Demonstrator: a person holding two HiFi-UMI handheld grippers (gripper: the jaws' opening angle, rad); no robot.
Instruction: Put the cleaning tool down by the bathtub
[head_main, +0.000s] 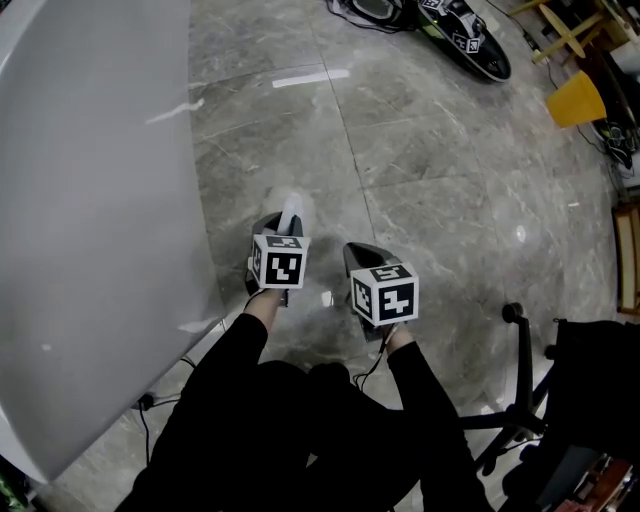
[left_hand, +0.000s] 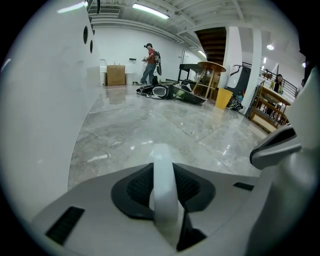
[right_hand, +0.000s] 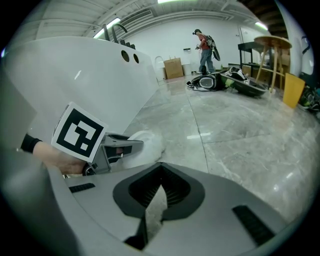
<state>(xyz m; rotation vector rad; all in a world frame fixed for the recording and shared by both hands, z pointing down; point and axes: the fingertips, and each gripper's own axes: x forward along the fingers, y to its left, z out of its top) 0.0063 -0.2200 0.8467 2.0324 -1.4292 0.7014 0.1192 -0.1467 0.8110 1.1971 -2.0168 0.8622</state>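
**Desk:** Why hover beside the glossy white bathtub (head_main: 90, 200)?

**Caption:** Your left gripper (head_main: 278, 232) clamps the white slim-handled cleaning tool (left_hand: 163, 200) low beside the tub, apparently ready to set it down. Your right gripper (right_hand: 159, 192), closed and empty, waits farther from the tub.

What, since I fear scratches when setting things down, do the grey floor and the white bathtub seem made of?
Grey veined floor: likely polished stone or stone-look tile, given grout lines and mirror-like reflections. White bathtub wall: smooth glossy acrylic or enamel, judging by its soft sheen; which is unclear.
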